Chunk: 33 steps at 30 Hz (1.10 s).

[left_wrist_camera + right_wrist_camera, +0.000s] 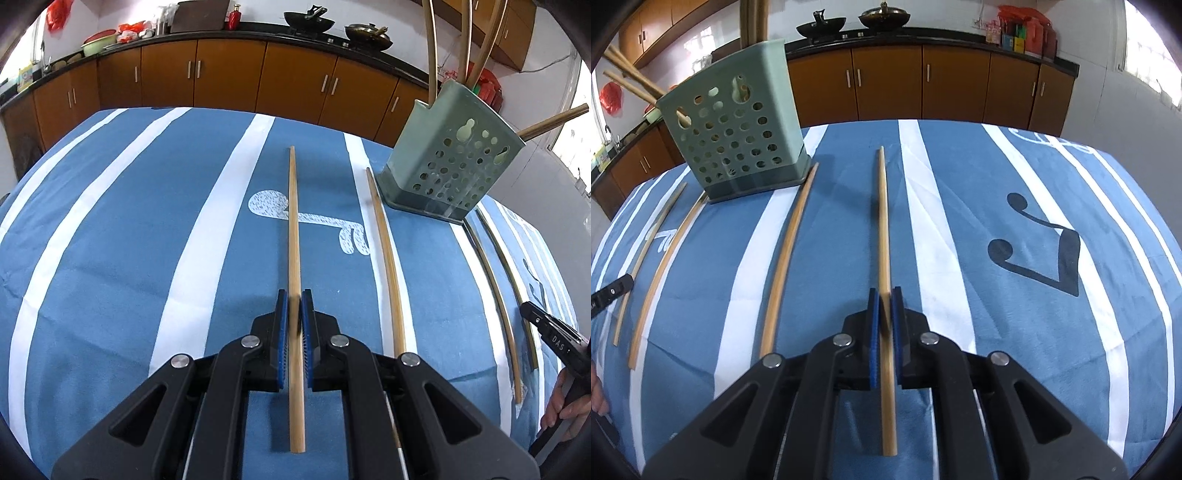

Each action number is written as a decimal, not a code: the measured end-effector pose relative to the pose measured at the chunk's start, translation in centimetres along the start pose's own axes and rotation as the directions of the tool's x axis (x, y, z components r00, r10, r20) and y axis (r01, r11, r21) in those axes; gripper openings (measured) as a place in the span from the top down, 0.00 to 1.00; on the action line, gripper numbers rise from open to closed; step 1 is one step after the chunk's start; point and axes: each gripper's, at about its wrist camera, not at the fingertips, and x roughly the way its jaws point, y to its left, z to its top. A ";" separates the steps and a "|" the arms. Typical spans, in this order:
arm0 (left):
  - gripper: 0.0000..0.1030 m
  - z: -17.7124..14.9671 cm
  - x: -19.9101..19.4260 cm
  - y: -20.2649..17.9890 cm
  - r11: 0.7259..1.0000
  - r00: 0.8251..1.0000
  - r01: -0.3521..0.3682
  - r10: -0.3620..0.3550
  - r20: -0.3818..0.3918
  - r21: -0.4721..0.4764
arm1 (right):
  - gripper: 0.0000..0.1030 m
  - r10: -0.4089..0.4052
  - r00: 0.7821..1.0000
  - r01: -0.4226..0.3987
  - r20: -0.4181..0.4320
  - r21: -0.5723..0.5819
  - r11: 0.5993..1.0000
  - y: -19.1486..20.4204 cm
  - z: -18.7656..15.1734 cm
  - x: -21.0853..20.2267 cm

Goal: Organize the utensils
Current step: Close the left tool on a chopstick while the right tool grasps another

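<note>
- One chopstick (pixel 294 236) sits pinched in the left claw (pixel 294 295), pointing straight ahead over the desk (pixel 129 221); the green holder (pixel 447 162) stands ahead to its right.
- Right claw (pixel 885 293) likewise grips another chopstick (pixel 884 229); holder (pixel 735 136) ahead-left.

Kitchen with white walls, brown wooden base cabinets (pixel 229 74) under a dark countertop (pixel 960 38), two black woks (pixel 309 20) set on the stove, red bags (pixel 55 14) hung at the left, bright window (pixel 1152 48) seen at the right, blue-and-white striped tablecloth (pixel 129 221) spread in the foreground
</note>
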 end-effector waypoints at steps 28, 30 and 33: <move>0.92 0.1 -0.1 0.2 1.000 1.000 0.006 -0.006 -0.001 -0.007 | 0.92 0.016 1.000 -0.016 0.000 0.023 1.000 -0.3 0.0 0.0; 0.92 0.1 0.0 0.2 1.000 1.000 0.007 -0.007 -0.001 -0.009 | 0.92 0.015 1.000 -0.015 0.000 0.023 1.000 -0.3 0.0 0.0; 0.92 0.0 -0.2 0.1 1.000 1.000 0.001 -0.001 -0.002 0.001 | 0.92 0.010 1.000 -0.010 0.000 0.020 1.000 -0.3 -0.1 0.0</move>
